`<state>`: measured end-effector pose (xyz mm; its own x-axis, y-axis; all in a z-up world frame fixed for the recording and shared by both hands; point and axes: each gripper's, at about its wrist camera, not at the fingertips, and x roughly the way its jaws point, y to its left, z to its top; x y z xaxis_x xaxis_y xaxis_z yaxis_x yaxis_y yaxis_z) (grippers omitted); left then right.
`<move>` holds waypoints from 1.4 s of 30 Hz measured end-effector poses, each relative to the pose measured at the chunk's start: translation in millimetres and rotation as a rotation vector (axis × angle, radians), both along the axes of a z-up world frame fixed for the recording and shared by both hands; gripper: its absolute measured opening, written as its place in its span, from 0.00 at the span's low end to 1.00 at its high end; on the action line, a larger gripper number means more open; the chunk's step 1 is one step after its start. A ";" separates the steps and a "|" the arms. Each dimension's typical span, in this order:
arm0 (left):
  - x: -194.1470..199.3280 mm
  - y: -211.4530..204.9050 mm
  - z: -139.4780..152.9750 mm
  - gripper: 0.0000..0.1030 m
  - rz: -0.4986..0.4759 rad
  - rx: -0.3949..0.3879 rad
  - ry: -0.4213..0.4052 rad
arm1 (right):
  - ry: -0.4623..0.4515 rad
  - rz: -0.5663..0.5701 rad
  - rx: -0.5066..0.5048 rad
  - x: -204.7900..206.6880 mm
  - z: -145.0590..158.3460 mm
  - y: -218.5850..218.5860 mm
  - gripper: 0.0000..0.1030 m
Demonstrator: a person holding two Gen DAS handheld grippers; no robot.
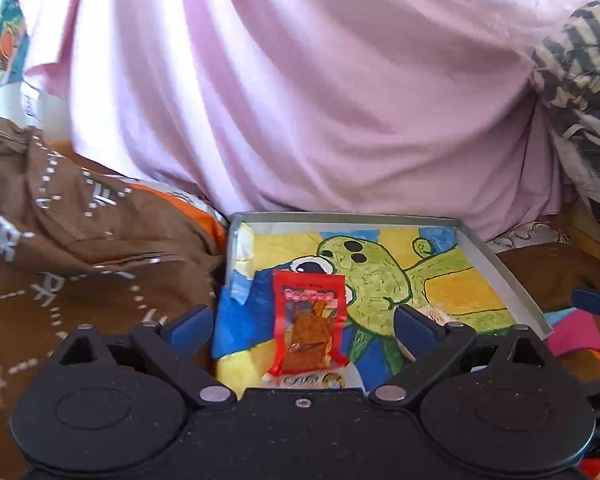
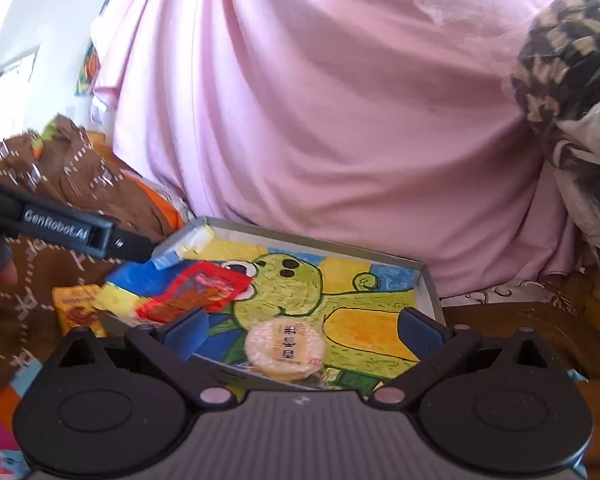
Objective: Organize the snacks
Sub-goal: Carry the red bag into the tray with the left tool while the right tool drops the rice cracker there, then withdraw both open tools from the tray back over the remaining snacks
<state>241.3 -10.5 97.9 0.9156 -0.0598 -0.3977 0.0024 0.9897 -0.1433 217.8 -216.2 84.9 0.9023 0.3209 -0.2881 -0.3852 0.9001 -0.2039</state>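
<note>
A lived-in home, probably a bedroom. A pink sheet (image 1: 300,92) drapes over a bulky heap at twelve o'clock, rumpled brown patterned bedding (image 1: 60,248) lies at nine, and a child's crayon drawing (image 1: 380,280) lines the tray at six.

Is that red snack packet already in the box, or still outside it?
In. The red packet lies flat on the box's painted floor, inside its grey walls.

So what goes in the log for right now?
left tool: open, over red snack packet | right tool: open, over round rice cracker | both snacks in grey painted tray
</note>
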 end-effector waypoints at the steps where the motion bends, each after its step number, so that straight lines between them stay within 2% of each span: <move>1: -7.9 2.1 1.2 0.95 -0.002 0.005 -0.008 | -0.003 0.004 0.009 -5.8 3.0 -1.8 1.00; 6: -46.2 12.0 2.6 0.97 -0.028 0.043 -0.028 | -0.035 0.018 0.048 -36.4 14.2 -10.1 1.00; 11: -86.9 22.5 -2.7 0.97 -0.049 0.064 -0.014 | -0.083 0.020 0.070 -71.8 15.4 -19.5 1.00; 16: -124.0 24.8 -9.7 0.98 -0.088 0.120 -0.024 | -0.055 0.008 0.082 -99.8 7.8 -26.1 1.00; 23: -159.7 21.2 -24.6 0.98 -0.152 0.153 0.004 | -0.012 0.006 0.051 -132.1 -9.7 -26.8 1.00; 30: -182.9 14.1 -43.0 0.98 -0.225 0.198 0.053 | 0.106 -0.008 0.018 -160.8 -37.6 -29.9 1.00; 37: -196.8 9.7 -68.4 0.98 -0.263 0.228 0.163 | 0.233 -0.045 -0.013 -179.8 -63.7 -29.8 1.00; 42: -202.5 9.8 -83.3 0.98 -0.269 0.221 0.249 | 0.328 -0.076 -0.007 -177.1 -77.1 -28.9 1.00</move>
